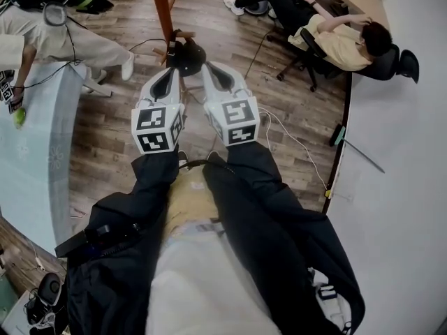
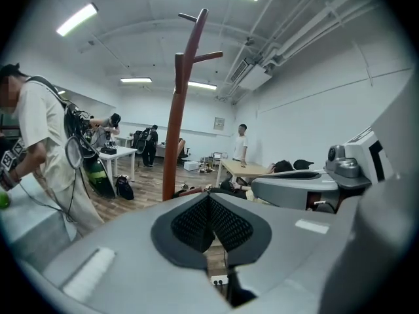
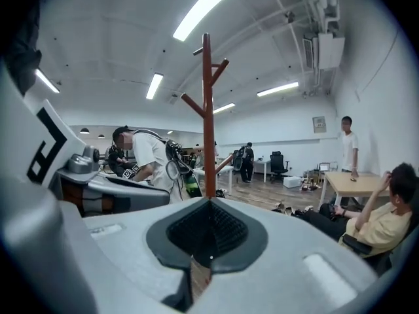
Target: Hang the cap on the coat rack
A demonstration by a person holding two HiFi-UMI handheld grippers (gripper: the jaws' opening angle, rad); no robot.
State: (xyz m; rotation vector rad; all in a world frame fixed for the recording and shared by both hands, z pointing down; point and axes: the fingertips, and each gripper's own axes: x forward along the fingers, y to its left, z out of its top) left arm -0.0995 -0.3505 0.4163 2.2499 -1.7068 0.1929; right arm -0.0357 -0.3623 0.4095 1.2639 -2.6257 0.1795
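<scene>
Left gripper (image 2: 208, 209), right gripper (image 3: 209, 220), jaws closed, coat rack (image 1: 162, 9) cropped above

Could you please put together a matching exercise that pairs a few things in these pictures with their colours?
Things:
1. coat rack
2. seated person's shirt
3. left marker cube
4. small round thing in a hand at the left edge

Colours:
A. green
B. black and white
C. reddish brown
D. yellow

Pairs: 1-C, 2-D, 3-B, 4-A
</scene>
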